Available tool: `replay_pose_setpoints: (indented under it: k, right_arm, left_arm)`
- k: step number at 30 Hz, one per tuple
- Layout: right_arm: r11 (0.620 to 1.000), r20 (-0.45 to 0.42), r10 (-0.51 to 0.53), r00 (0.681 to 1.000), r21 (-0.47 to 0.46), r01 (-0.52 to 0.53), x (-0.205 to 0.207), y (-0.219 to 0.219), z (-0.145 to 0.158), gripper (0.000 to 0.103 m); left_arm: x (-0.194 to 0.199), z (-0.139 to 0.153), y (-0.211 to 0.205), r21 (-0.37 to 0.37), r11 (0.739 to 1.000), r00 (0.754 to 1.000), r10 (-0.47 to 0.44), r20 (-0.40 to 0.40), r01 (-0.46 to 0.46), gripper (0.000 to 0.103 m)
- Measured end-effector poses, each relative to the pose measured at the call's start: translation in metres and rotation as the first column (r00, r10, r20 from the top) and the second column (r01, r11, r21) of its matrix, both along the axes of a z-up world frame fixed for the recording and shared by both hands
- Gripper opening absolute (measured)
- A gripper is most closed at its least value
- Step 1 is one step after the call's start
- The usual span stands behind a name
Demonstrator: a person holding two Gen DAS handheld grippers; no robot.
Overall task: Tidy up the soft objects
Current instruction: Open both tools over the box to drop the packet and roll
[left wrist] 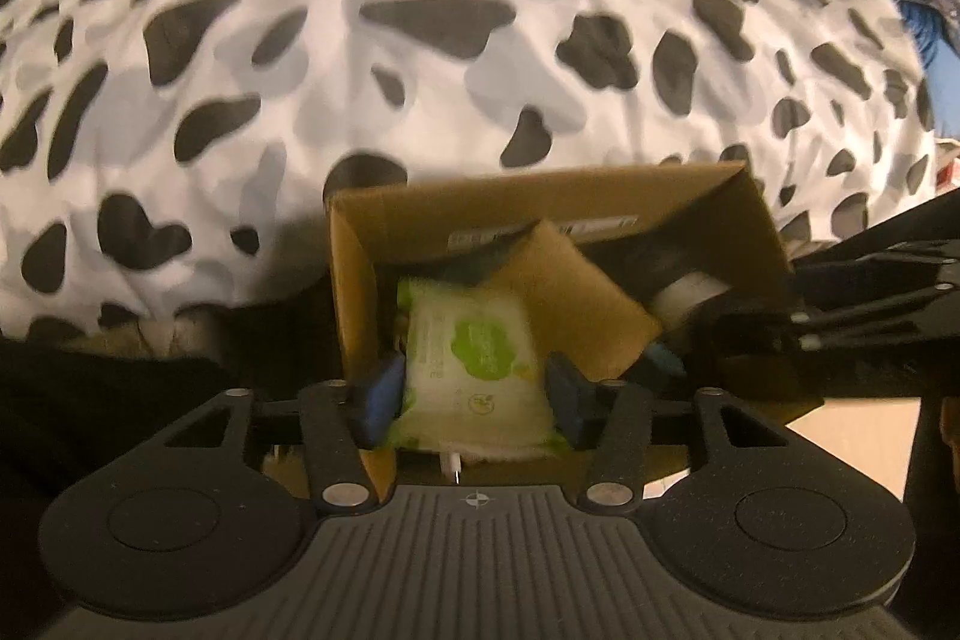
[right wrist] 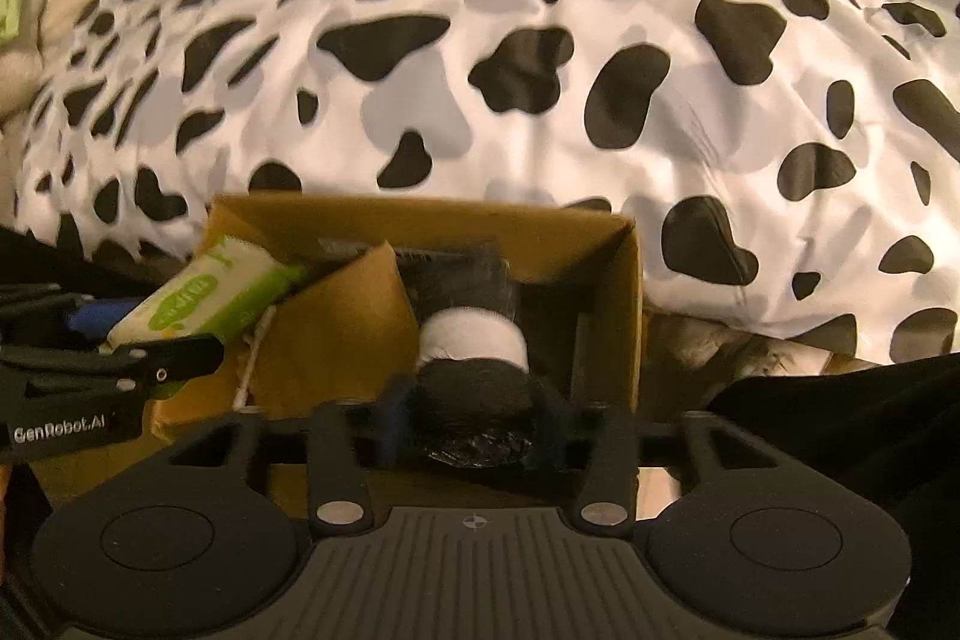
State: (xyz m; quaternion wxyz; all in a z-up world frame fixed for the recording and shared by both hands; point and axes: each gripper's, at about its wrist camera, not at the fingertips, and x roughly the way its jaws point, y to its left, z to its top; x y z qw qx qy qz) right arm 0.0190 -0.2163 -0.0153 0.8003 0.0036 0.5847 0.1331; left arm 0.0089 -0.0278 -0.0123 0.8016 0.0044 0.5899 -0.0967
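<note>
Both grippers are angled steeply down into the open cardboard box (left wrist: 354, 268), which sits against the cow-print duvet (left wrist: 420, 40) on the bed.

Left gripper (left wrist: 474, 397): the wipes pack (left wrist: 474, 370), white with a green label, lies between the blue pads. From the left wrist view the left pad (left wrist: 378, 400) sits right at the pack's 9 o'clock edge; the right pad (left wrist: 570, 400) sits at its 3 o'clock edge. I can't confirm the pads press on it: the jaws are about mid-range and the pack looks loose between them, so I read it as released, not gripped. The pack sits in the box's left section, long axis running 6 to 12 o'clock, tilted up against the brown divider flap (left wrist: 576, 298) at its 2 o'clock.

Right gripper (right wrist: 474, 424): jaws wide. The black-and-white plush toy (right wrist: 474, 358) lies between the fingers, black end nearest the camera, white band at 12 o'clock of that, more black fur beyond. The fingers flank the black end at 9 and 3 o'clock; fur blurs the edges, so I can't tell contact, but no squeeze is visible. The toy sits in the box's right section, on the far side of the divider flap from the wipes.

From the right wrist view, the left gripper's body enters at 9 o'clock, with the wipes pack leaning at about 10 o'clock. From the left wrist view, the right gripper's frame comes in at 3 o'clock.

Dark fabric (right wrist: 840, 418) lies beside the box at 4 o'clock in the right wrist view.
</note>
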Motion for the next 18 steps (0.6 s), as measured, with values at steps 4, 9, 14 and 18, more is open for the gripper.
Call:
replay_pose_setpoints:
  k: [4, 9, 14, 18]
  right_arm:
    - [1.000, -0.010, -0.006, 1.000, -0.018, 0.006, 0.002, -0.001, -0.001, 0.103]
    - [0.998, -0.046, -0.020, 0.999, -0.054, 0.017, 0.004, -0.003, -0.007, 0.103]
    - [0.994, -0.053, -0.007, 0.999, -0.112, 0.001, 0.002, 0.002, -0.009, 0.103]
    - [0.991, -0.057, 0.003, 0.998, -0.133, -0.011, 0.001, 0.004, -0.010, 0.103]
  left_arm:
    - [-0.001, -0.002, 0.001, -0.008, 1.000, 1.000, 0.003, -0.007, -0.003, 0.084]
    - [-0.001, -0.005, 0.003, 0.008, 1.000, 0.999, 0.015, -0.049, -0.014, 0.102]
    - [-0.001, -0.008, 0.009, 0.019, 0.999, 0.996, 0.052, -0.067, -0.050, 0.103]
    - [0.000, -0.013, 0.012, 0.040, 0.997, 0.993, 0.076, -0.089, -0.073, 0.103]
